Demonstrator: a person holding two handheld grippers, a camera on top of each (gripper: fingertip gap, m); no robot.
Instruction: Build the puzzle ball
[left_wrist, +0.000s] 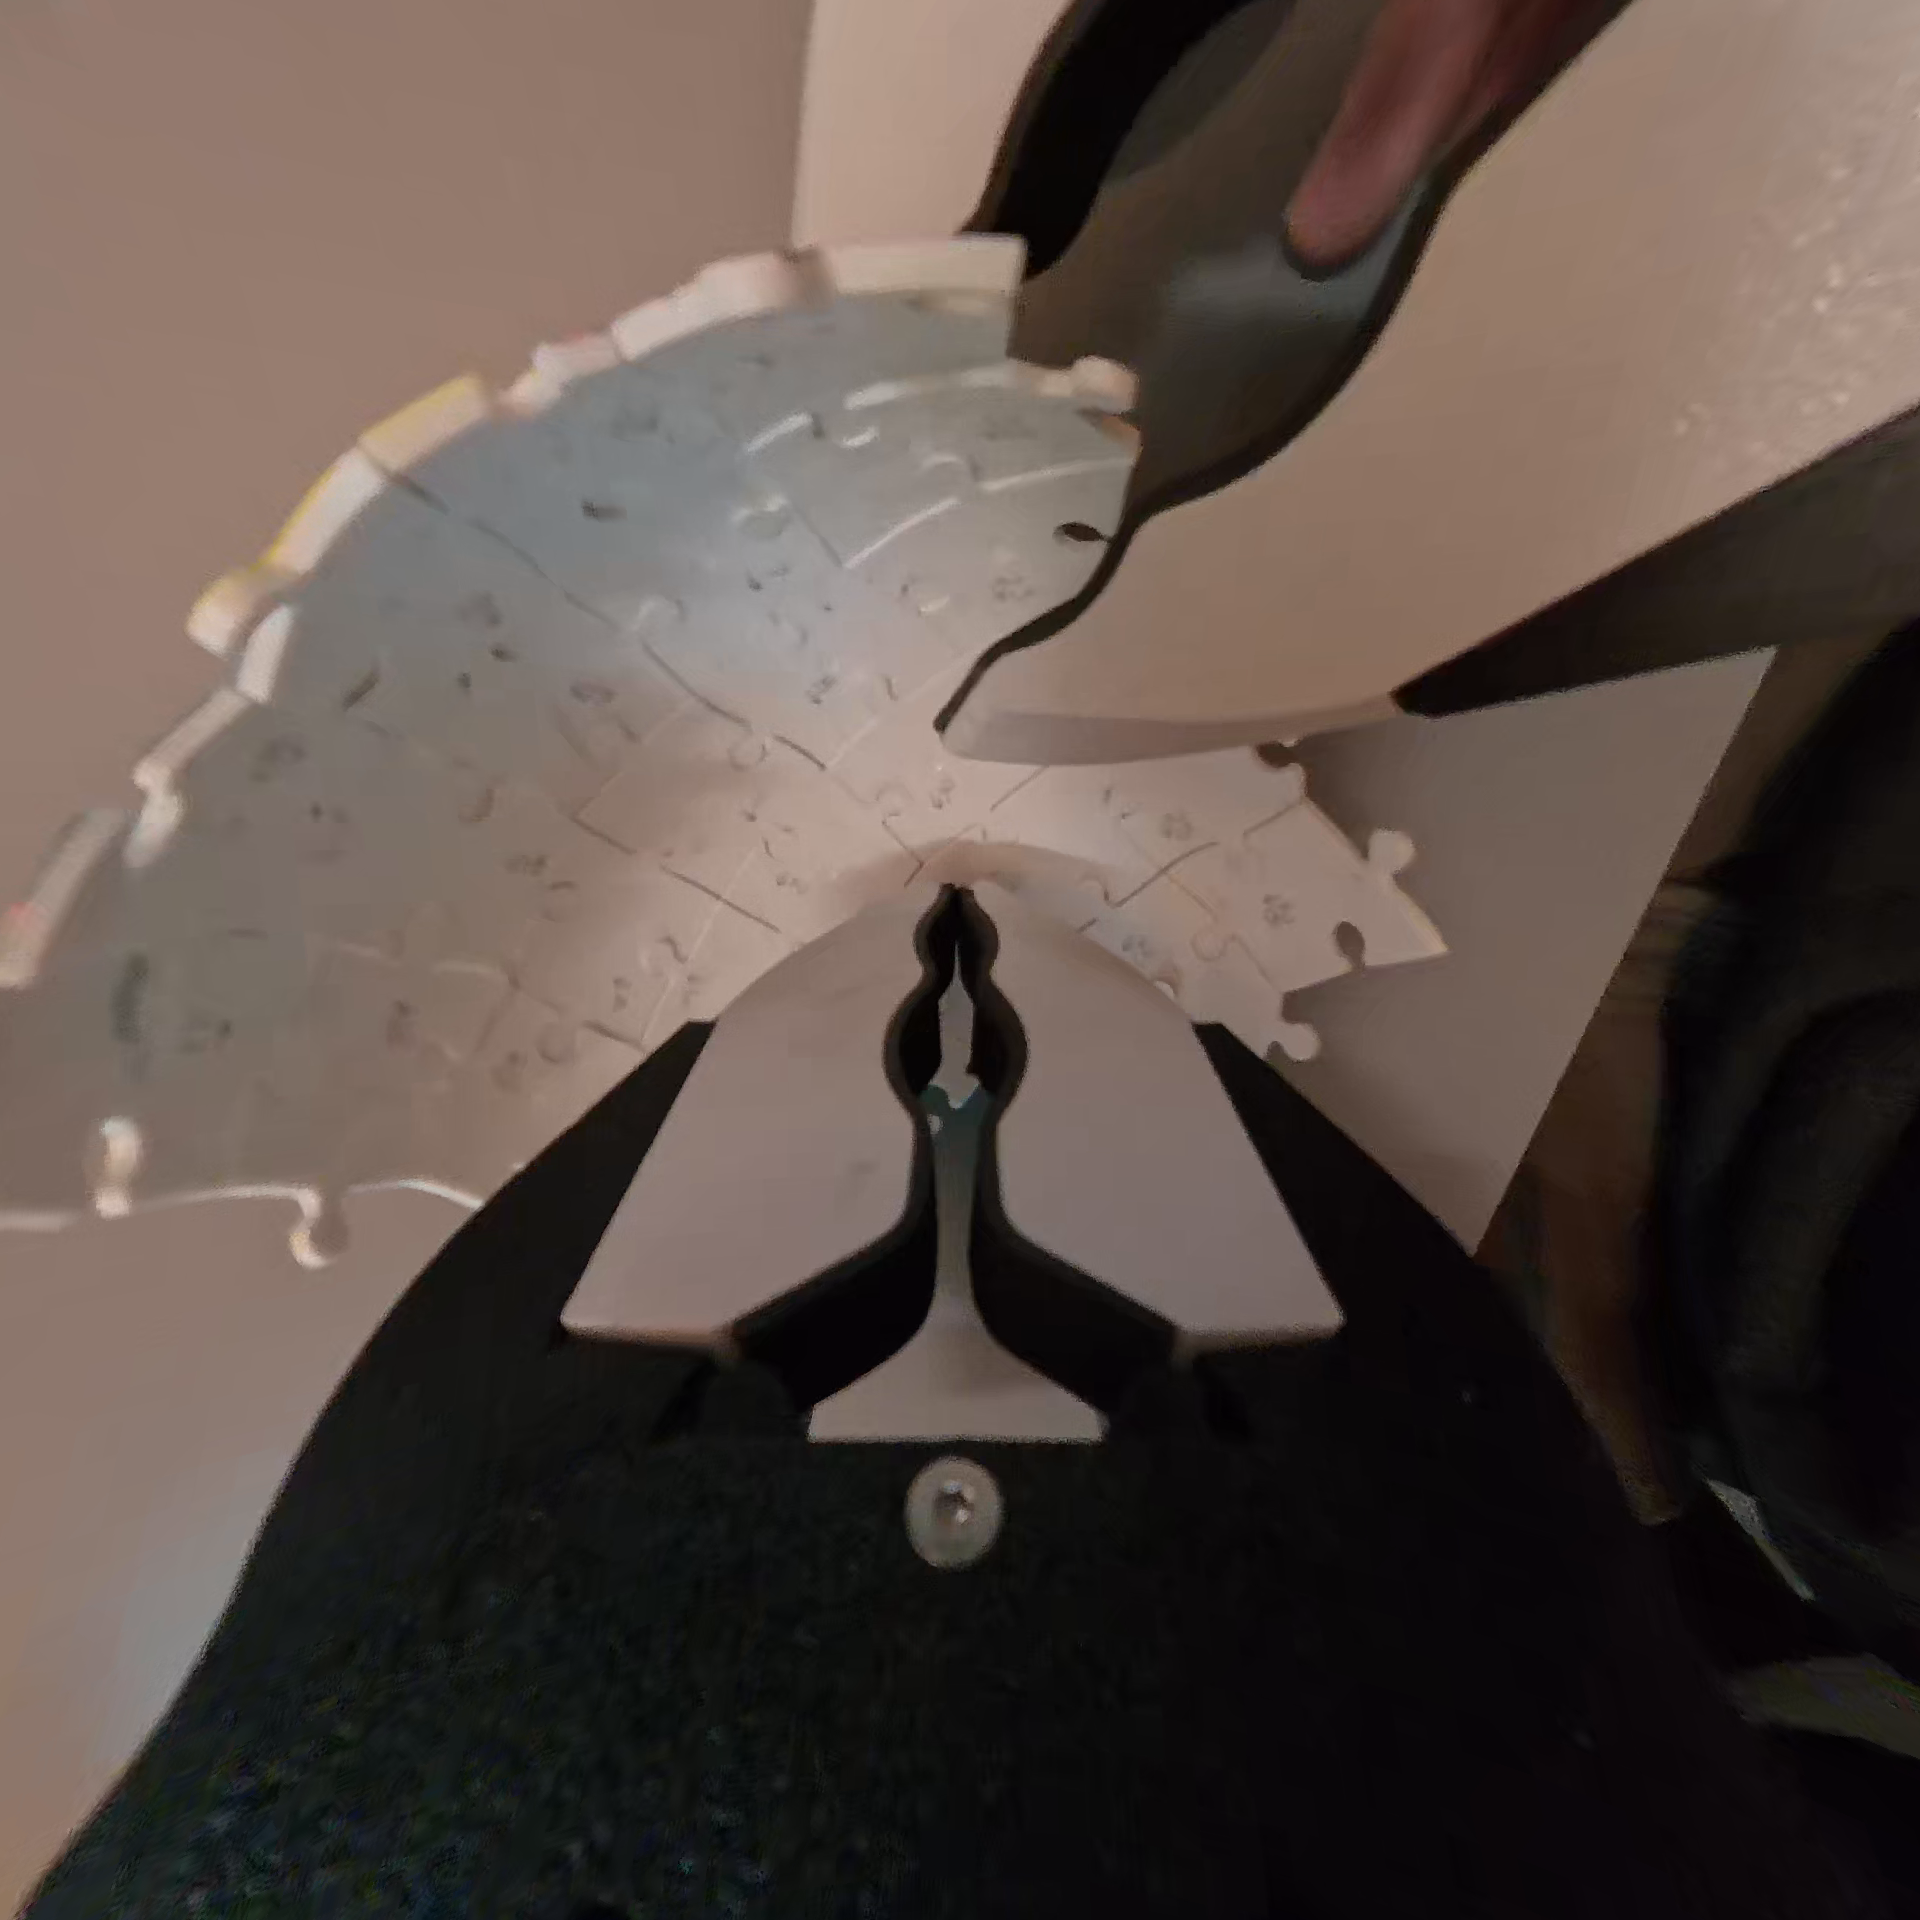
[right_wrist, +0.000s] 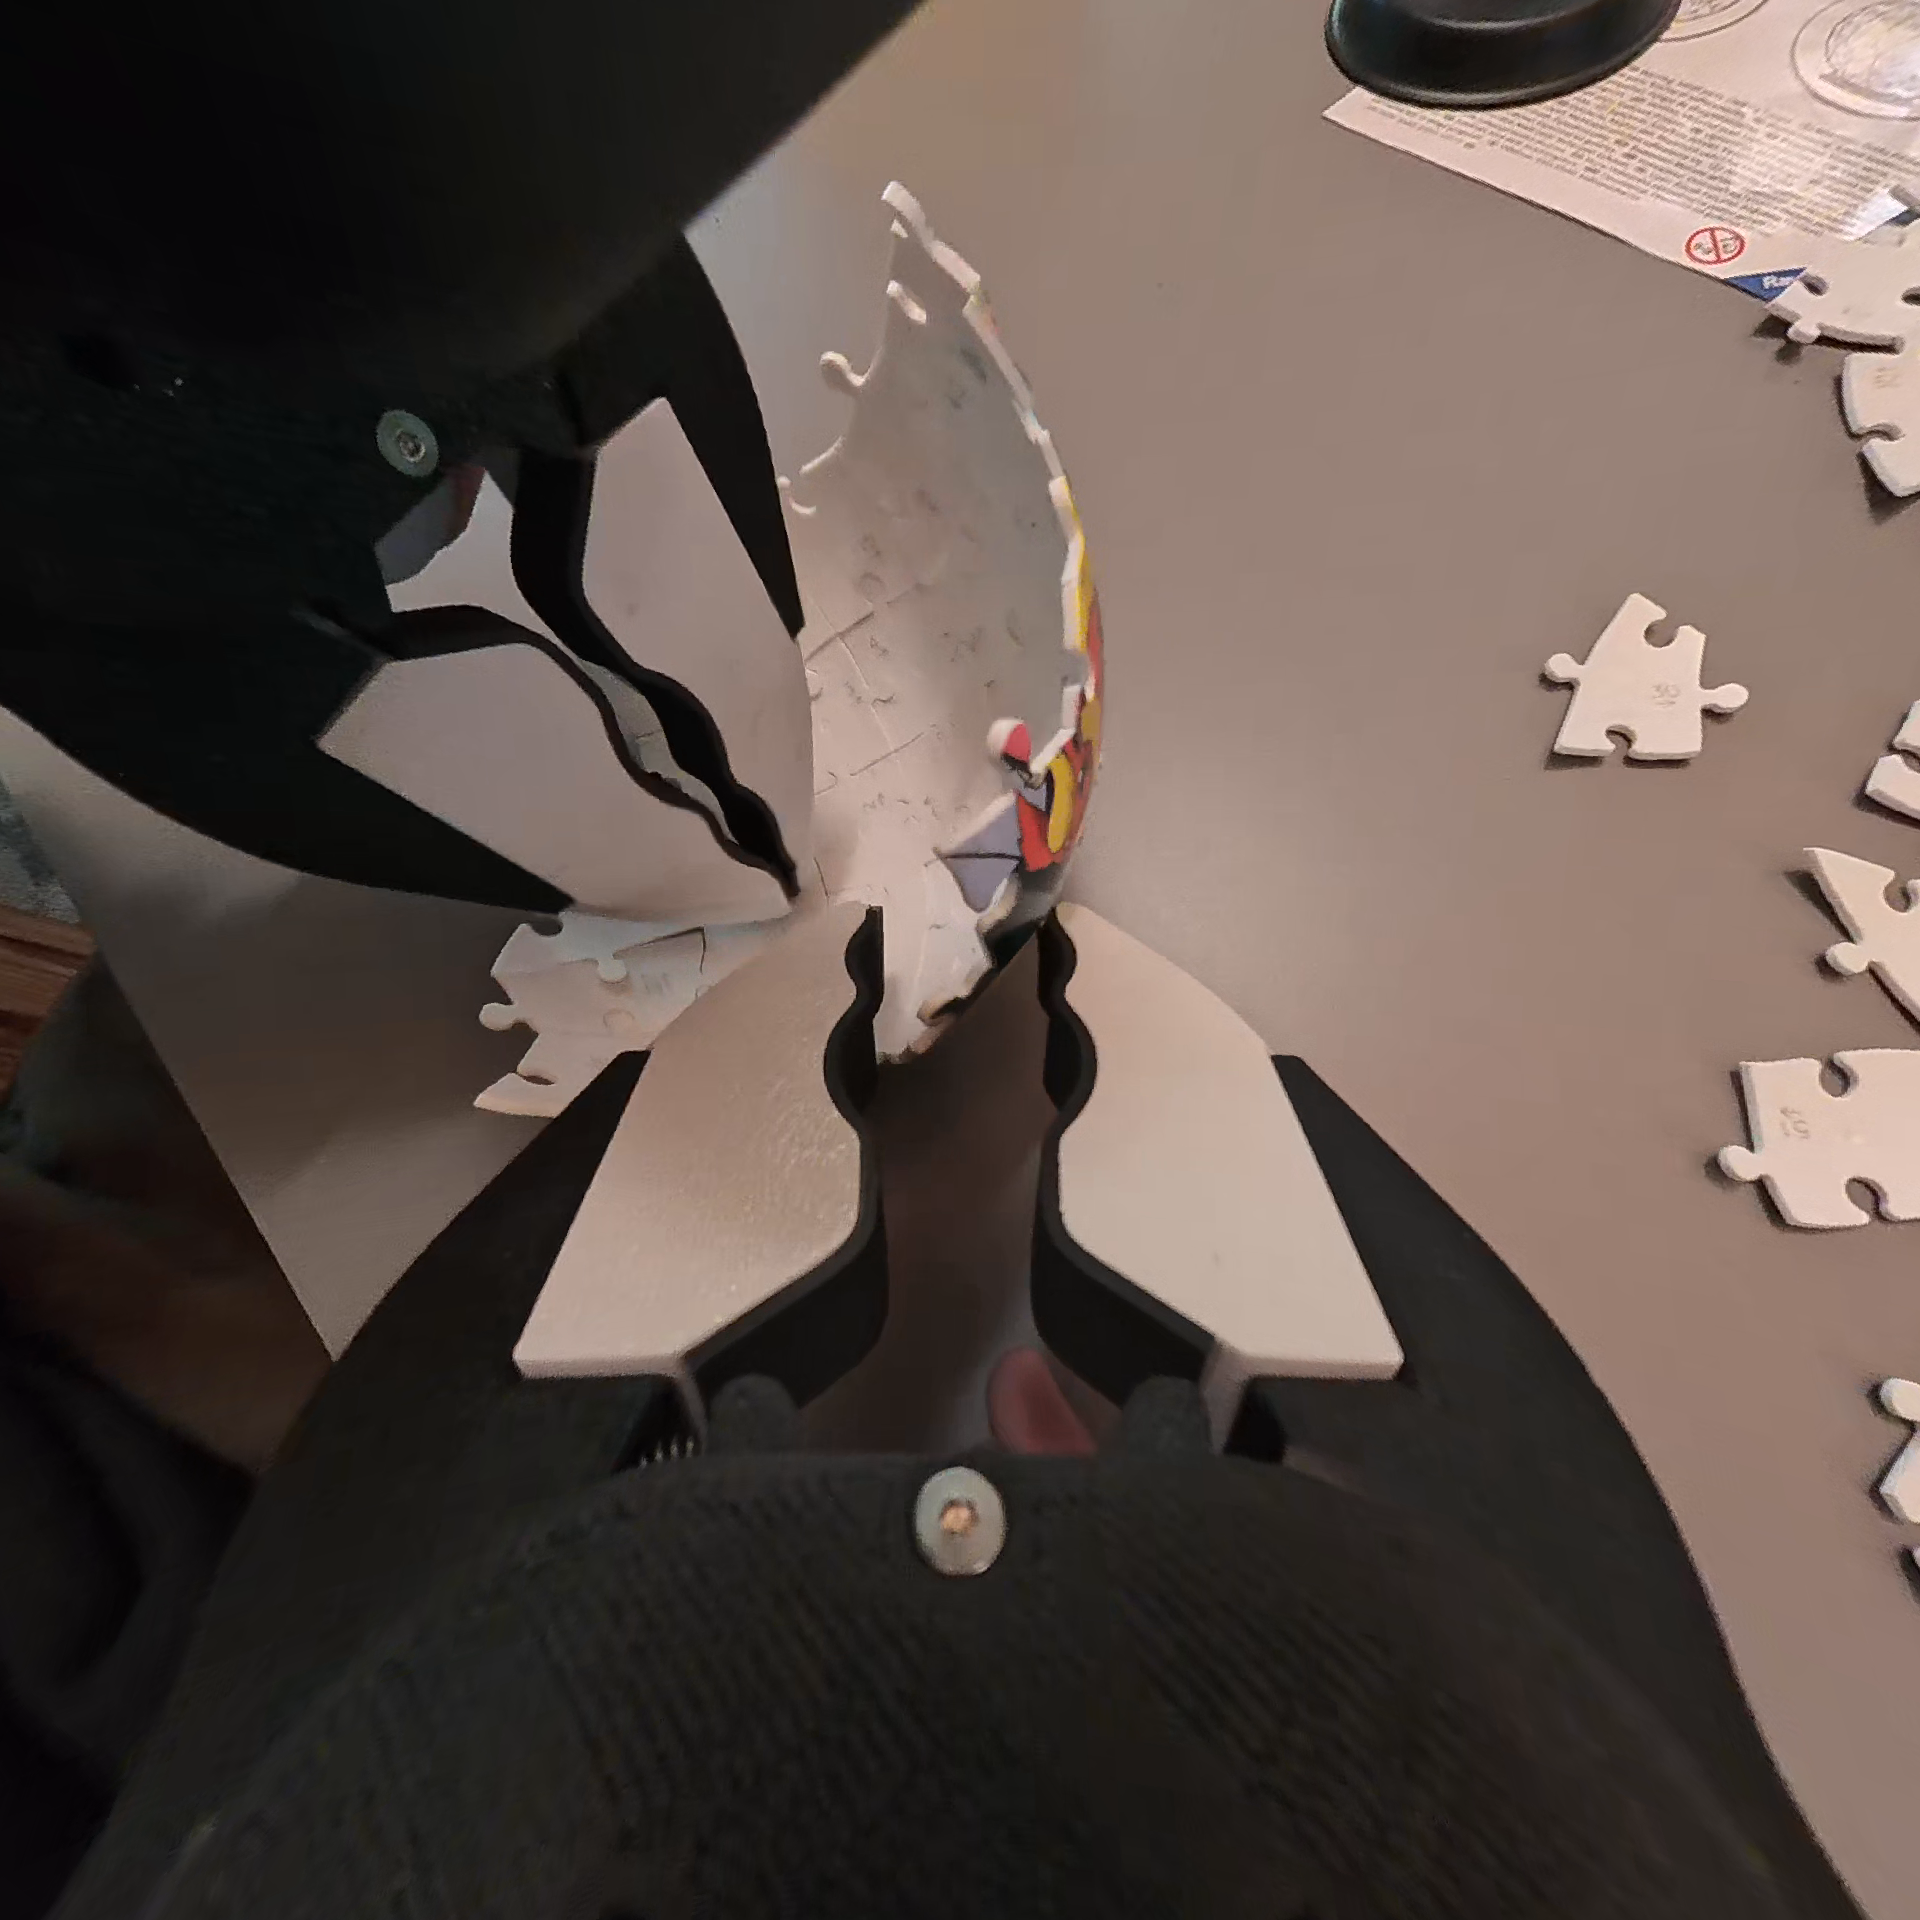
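The shell (right_wrist: 935, 665), a curved, part-built section of the puzzle ball, is standing on edge above the table (right_wrist: 1351, 644), its white numbered inside facing the left wrist camera and a strip of its printed outside, red, yellow and pale blue, showing along its far rim. Many pieces are already locked together in it, yet it is making up well under a full sphere as far as the views show, with jagged tabs all round its open edge. The left tool (left_wrist: 954, 904) is pinching the shell near its middle, its fingers closed down to a sliver on the thin wall. The right tool (right_wrist: 956, 925) is straddling the shell's lower edge with its fingers parted; the inner one is lying against the white side, and whether the outer one is touching the printed side I cannot tell, so it looks to be steadying or about to press rather than gripping. Loose pieces (right_wrist: 1642, 681) are lying white side up on the table to the right, well apart from the shell, beside a printed sheet (right_wrist: 1621, 145) and a dark round object (right_wrist: 1496, 42). By my judgement most of the joining is remaining to be done.
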